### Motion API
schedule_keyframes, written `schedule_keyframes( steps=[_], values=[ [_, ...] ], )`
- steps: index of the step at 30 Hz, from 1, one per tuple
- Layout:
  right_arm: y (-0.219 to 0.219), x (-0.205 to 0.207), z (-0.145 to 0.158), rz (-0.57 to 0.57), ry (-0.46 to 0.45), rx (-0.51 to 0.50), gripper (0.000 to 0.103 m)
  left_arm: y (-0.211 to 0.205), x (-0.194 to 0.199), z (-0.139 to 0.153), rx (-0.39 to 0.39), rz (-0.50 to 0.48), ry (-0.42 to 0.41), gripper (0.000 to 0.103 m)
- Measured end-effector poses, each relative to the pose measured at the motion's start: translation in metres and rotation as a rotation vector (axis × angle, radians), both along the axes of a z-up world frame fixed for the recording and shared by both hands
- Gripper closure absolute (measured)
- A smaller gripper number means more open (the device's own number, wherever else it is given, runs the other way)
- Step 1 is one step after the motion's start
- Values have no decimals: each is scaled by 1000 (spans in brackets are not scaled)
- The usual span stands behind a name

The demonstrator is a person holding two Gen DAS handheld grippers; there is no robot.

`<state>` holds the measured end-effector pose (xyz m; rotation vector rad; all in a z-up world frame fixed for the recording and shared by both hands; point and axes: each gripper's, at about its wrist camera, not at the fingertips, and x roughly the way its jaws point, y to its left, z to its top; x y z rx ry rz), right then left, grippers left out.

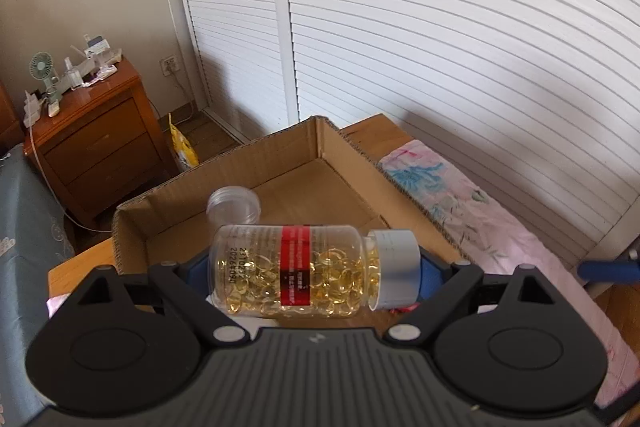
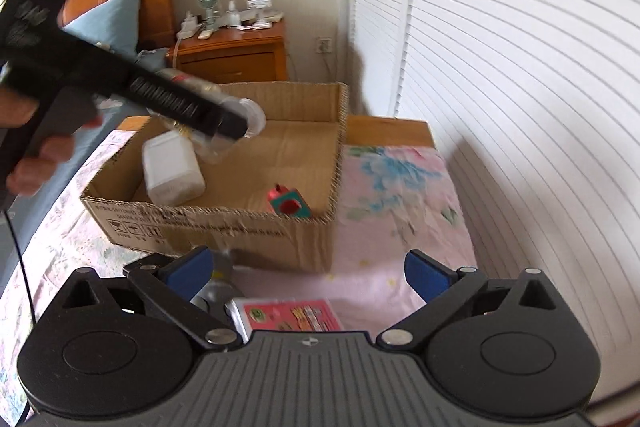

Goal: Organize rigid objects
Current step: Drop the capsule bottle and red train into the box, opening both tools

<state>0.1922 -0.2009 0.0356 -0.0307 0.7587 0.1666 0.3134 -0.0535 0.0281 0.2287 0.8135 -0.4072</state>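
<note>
Left gripper [image 1: 316, 267] clamped on pill bottle [image 1: 304, 269], held sideways over the cardboard box [image 1: 224, 167] near edge. Right gripper [image 2: 308, 267] jaws wide apart, empty, above the pink box [image 2: 292, 315] on the bedspread [image 2: 400, 187].

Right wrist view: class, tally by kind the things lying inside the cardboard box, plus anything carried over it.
White plastic jug, in the box: 1
Red-and-teal block, in the box: 1
Capsule bottle, carried over the box: 1
Total: 3
</note>
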Motion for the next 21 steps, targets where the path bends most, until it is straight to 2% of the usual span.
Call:
schedule_keyframes(
  steps=[4, 7, 10, 15, 21],
  values=[
    [-12, -11, -8, -52, 5, -8, 0, -15, 24, -6, 10, 16, 21, 10],
    [-16, -15, -15, -90, 15, -55, 0, -24, 40, -10, 21, 40, 24, 10],
    [-22, -17, -22, -115, 24, -63, 0, -27, 49, -9, 23, 60, 3, 9],
    [-30, -22, -25, -137, 40, -29, 0, -22, 39, 0, 7, 70, -12, 8],
    [-30, -30, -24, -146, 43, 0, 0, -14, 8, 5, 31, 51, -22, 7]
  ],
)
